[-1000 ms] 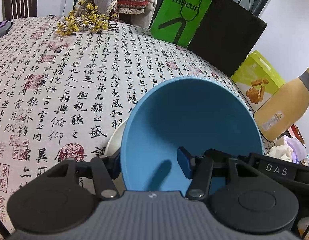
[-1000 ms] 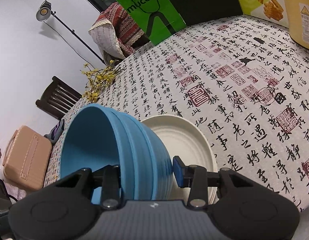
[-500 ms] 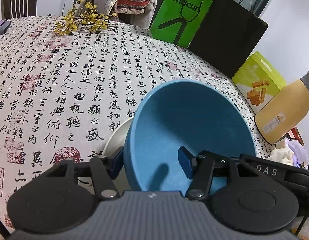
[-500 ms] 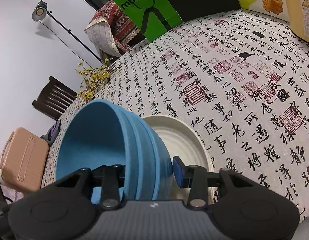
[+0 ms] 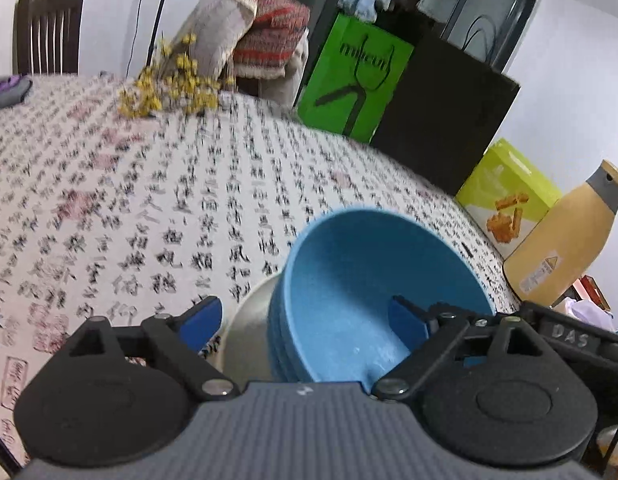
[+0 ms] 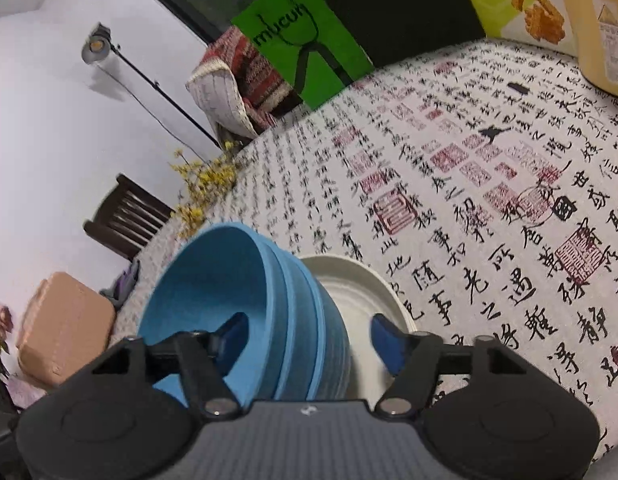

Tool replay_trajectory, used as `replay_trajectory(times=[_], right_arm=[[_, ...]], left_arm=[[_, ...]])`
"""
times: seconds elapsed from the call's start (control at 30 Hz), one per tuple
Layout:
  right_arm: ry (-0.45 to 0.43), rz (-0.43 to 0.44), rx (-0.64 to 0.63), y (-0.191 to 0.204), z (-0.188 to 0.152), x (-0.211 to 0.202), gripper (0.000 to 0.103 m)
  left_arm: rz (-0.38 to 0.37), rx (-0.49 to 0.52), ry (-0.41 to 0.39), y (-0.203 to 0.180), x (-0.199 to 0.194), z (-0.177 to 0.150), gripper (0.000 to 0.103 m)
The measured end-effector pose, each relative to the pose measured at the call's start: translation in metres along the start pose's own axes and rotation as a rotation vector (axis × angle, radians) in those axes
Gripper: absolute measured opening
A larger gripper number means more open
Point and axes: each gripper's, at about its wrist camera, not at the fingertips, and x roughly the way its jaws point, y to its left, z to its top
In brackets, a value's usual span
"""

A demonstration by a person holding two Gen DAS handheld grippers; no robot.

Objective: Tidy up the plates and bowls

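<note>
Both our grippers, left gripper (image 5: 305,322) and right gripper (image 6: 307,334), have just opened wide, releasing the blue bowls (image 5: 373,292) stacked on the white plate (image 6: 357,292) near the table's (image 6: 469,184) edge, nested to save room.

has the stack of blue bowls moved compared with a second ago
Yes. The blue bowls have come down and levelled out onto the white plate, which sits where it was on the tablecloth. Both tools have just opened off the rim.
</note>
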Motion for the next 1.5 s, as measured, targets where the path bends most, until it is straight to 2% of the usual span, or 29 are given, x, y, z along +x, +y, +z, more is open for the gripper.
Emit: replay_trajectory(times=[0.07,0.13,0.27,0.33,0.57,0.73,0.9,1.07,1.2,1.33,1.5], right_arm=[[-0.025,0.014,-0.008,0.0,0.0,-0.007,0.078],[-0.055,0.023,-0.027,0.002,-0.002,-0.015,0.085],[-0.121,0.04,-0.078,0.007,-0.007,-0.032,0.087],[-0.164,0.043,-0.115,0.01,-0.011,-0.042,0.103],[-0.31,0.055,-0.278,0.025,-0.046,-0.078,0.103],[-0.418,0.019,-0.397,0.039,-0.083,-0.1,0.103],[-0.494,-0.009,-0.443,0.042,-0.123,-0.117,0.103],[-0.546,-0.059,-0.472,0.037,-0.157,-0.13,0.103],[-0.574,-0.105,-0.519,0.034,-0.187,-0.139,0.103],[-0.586,-0.095,-0.534,0.031,-0.215,-0.152,0.103],[-0.604,-0.098,-0.558,0.032,-0.244,-0.169,0.103]], left_arm=[[0.001,0.008,-0.036,0.001,-0.009,-0.001,0.103],[-0.003,0.015,-0.077,0.002,-0.02,-0.003,0.103],[-0.019,0.035,-0.159,0.007,-0.042,-0.012,0.103],[-0.015,0.046,-0.189,0.009,-0.051,-0.017,0.103],[-0.007,0.075,-0.29,0.025,-0.084,-0.046,0.103],[-0.011,0.103,-0.34,0.036,-0.111,-0.072,0.103],[0.004,0.15,-0.409,0.042,-0.137,-0.099,0.103],[-0.007,0.186,-0.448,0.045,-0.16,-0.128,0.103],[0.015,0.25,-0.498,0.044,-0.177,-0.153,0.103],[0.02,0.291,-0.514,0.045,-0.193,-0.173,0.103],[0.008,0.295,-0.533,0.051,-0.215,-0.196,0.103]])
